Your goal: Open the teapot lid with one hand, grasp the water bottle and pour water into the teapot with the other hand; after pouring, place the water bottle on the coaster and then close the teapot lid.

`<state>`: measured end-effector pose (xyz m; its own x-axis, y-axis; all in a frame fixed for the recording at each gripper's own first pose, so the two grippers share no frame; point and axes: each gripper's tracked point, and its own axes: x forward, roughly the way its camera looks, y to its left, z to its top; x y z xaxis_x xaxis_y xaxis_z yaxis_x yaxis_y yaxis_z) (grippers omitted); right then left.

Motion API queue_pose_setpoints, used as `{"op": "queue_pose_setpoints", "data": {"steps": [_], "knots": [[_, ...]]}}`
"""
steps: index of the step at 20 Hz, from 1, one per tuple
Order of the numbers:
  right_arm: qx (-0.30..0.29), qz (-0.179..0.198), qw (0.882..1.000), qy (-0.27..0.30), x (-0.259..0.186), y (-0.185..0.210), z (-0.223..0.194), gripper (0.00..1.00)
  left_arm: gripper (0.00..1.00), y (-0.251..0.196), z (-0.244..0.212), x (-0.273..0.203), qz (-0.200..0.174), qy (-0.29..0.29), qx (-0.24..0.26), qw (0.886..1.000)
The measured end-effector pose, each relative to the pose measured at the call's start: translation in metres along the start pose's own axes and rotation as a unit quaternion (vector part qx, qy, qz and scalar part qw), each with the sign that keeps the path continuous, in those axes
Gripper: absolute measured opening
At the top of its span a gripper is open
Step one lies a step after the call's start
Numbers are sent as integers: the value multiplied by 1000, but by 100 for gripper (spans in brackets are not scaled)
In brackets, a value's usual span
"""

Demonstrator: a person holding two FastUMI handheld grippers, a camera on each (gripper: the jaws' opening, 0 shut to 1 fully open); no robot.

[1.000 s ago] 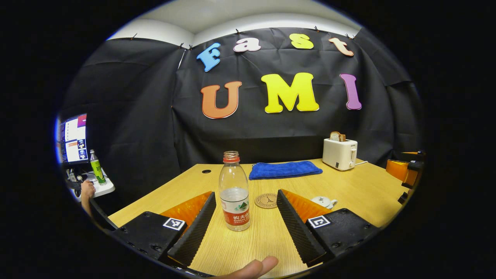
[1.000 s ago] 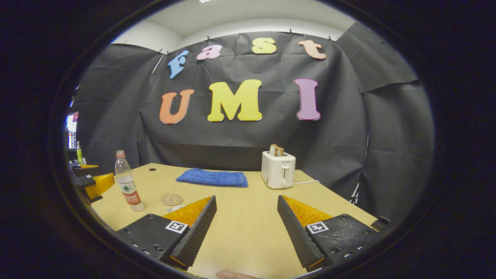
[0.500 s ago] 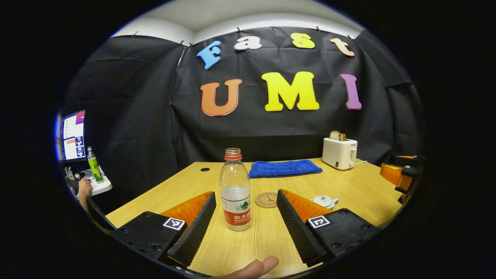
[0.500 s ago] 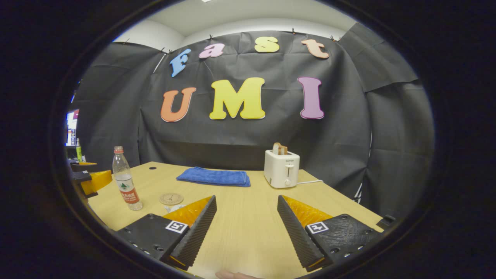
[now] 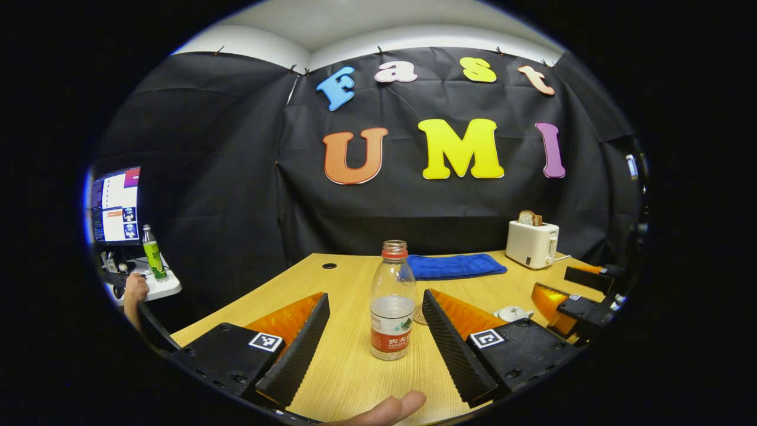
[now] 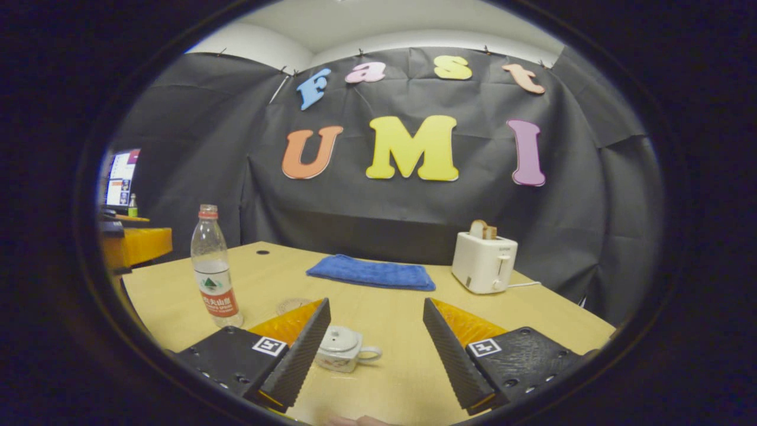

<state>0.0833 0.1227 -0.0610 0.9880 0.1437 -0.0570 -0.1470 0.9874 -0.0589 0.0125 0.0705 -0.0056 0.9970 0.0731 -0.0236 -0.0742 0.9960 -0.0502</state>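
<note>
Teapot (image 6: 338,349): a small white pot with its lid on. It sits on the table (image 6: 390,307), low between the right gripper's fingers, close to the left one. Nothing touches it. In the left gripper view it (image 5: 512,313) peeks out past the right finger.

Water bottle (image 5: 391,309): a clear bottle with a red band at the neck and no cap on top. It stands up straight on the table and is partly full of water. It is between the left gripper's fingers, nearer the right one, but not touched. In the right gripper view it (image 6: 213,277) stands far to the left.

Coaster (image 5: 420,314): a round brown mat, flat on the table just behind the bottle. Most of it hides behind the finger.

Left gripper (image 5: 372,322): fingers spread wide apart, holding nothing. A fingertip of the person (image 5: 384,409) shows at the bottom.

Right gripper (image 6: 377,328): fingers spread wide apart, holding nothing. It hangs over the teapot.

Blue towel (image 6: 371,273): folded flat near the back of the table.

Toaster (image 6: 484,261): white, with bread sticking out of the top, at the back right.

Far left: a screen (image 5: 115,204) and a green bottle (image 5: 152,254) on a small shelf.
</note>
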Motion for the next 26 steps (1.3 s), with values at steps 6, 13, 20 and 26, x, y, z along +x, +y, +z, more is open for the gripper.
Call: {"op": "queue_pose_setpoints", "data": {"steps": [6,13,20,26], "knots": [[9,-27,999,21,24,20,-17,93,99,37,3,2,27,-4,-16,999],[29,-9,998,53,37,37,-36,77,99,35,3,2,16,-1,-31,999],[31,-4,998,63,40,38,-43,56,99,38,-1,4,21,6,-25,999],[26,-3,998,59,43,38,-41,43,99,35,-5,7,19,13,-23,999]]}}
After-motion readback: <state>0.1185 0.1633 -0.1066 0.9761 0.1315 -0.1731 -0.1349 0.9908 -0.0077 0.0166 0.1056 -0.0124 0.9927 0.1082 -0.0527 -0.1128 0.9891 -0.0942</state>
